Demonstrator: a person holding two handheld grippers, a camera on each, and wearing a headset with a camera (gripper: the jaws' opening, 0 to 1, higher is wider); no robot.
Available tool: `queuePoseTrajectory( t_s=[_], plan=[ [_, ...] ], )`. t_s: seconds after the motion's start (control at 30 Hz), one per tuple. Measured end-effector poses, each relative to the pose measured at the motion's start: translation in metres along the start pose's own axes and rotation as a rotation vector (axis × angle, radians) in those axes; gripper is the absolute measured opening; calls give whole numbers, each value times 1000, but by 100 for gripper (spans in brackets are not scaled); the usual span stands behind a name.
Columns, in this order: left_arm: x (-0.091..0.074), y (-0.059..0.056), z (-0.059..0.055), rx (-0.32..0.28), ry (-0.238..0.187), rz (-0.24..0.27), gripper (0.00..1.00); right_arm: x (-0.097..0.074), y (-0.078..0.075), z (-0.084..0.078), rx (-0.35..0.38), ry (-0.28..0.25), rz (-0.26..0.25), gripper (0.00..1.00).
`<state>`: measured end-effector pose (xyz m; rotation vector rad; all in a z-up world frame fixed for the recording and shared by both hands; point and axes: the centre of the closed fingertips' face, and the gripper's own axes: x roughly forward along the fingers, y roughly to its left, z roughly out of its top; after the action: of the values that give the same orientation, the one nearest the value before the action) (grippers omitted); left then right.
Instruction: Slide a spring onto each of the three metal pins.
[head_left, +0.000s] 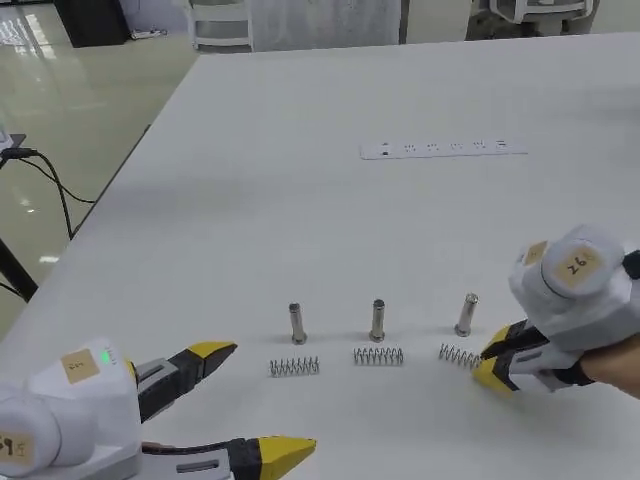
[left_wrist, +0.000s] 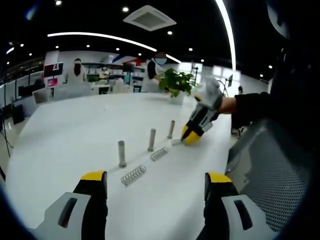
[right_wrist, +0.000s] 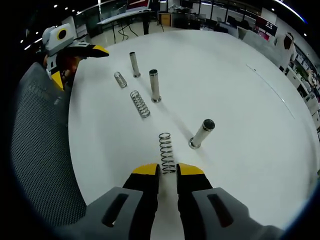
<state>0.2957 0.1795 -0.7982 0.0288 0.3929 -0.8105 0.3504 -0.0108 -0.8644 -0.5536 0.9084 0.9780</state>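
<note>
Lower right, the right gripper has its jaws narrowed around the rightmost spring's end. Whether it grips, I cannot tell. Lower left, the left gripper gapes wide and empty above the surface.

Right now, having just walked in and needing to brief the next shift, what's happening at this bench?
A person works at a white table with a gripper in each hand. Three metal pins stand upright in a row, with springs lying flat in front of them; none is on a pin yet. The right gripper appears to pinch the near end of the right-hand spring. The left gripper is held open near the row's other end.
</note>
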Motion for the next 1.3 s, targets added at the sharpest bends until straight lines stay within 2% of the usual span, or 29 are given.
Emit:
queuePoseTrajectory(
  t_s=[0.33, 0.4, 0.7, 1.03, 1.3],
  plan=[
    [0, 0, 1, 0, -5, -2, 76, -1, -1, 0, -37, 2, -9, 7],
    [0, 0, 2, 0, -8, -2, 76, -3, -3, -1, -64, 11, -25, 7],
    [0, -4, 4, 28, -5, -20, 74, -12, 3, 9, -52, -15, -3, 7],
    [0, -18, 23, 74, -8, -89, 71, -21, 14, 20, -69, -32, 26, 7],
    [11, -28, 39, 133, -1, -166, 67, -31, 23, 30, -114, -27, 50, 7]
  ],
)
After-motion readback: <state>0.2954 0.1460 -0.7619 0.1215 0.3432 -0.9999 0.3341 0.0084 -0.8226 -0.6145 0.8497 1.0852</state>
